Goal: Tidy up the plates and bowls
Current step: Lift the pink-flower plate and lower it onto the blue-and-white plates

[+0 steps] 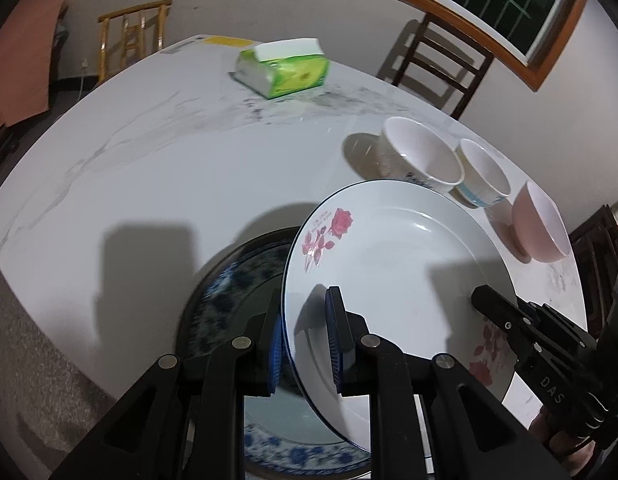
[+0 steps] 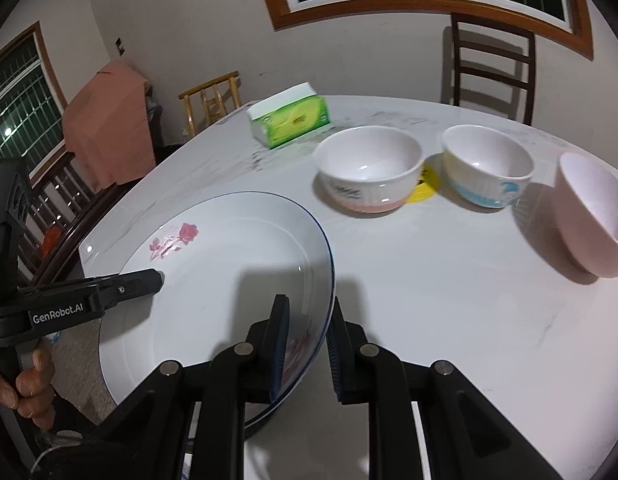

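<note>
Over the near edge of the marble-patterned white table, a round, glossy white plate with a thin dark rim line and pink rose prints is being held tilted, gripped from both sides. The left gripper is pinching the plate's rim between its ribbed blue pads, one pad above the rim and one below. The right gripper is straddling the opposite rim, its jaws narrowed around the edge; whether both pads are pressing is hard to tell. Beneath the white plate, a second plate with a dark rim and blue floral pattern is lying flat on the table.

Three bowls are standing in a row farther back: a ribbed white bowl with a pink base band, a white bowl with blue marks, and a plain pink bowl. A green tissue pack is sitting beyond them.
</note>
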Available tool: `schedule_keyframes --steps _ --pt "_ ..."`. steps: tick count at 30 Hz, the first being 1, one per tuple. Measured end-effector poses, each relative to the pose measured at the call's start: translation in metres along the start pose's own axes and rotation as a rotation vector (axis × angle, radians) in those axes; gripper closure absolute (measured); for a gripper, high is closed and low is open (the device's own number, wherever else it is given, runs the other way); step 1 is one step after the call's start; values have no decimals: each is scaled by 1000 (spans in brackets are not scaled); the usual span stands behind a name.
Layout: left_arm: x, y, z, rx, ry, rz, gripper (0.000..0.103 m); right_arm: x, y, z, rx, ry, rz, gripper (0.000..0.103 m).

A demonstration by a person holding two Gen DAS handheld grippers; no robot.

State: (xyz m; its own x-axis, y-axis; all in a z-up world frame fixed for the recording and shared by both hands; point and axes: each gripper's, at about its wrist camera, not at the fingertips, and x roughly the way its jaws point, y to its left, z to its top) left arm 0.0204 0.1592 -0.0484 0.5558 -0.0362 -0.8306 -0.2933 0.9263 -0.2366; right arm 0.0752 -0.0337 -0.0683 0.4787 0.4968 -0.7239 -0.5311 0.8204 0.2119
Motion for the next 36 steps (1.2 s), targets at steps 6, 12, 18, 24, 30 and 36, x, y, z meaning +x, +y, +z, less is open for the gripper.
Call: schedule_keyframes --steps 6,12,18,24,30,36 --pt "-3 20 -6 -35 3 17 87 9 17 -3 -22 22 21 84" --pt "-2 32 -11 -60 15 23 87 16 25 -8 -31 45 27 84" --pt "2 39 -14 -65 30 24 87 23 29 -12 -35 63 28 84" --pt "6 41 -16 -64 41 34 87 27 32 -17 -36 84 31 84" --pt "12 45 -18 -71 57 40 87 33 31 -19 -35 110 34 84" --pt "16 48 -18 -70 64 44 87 37 30 -18 -30 128 38 84"
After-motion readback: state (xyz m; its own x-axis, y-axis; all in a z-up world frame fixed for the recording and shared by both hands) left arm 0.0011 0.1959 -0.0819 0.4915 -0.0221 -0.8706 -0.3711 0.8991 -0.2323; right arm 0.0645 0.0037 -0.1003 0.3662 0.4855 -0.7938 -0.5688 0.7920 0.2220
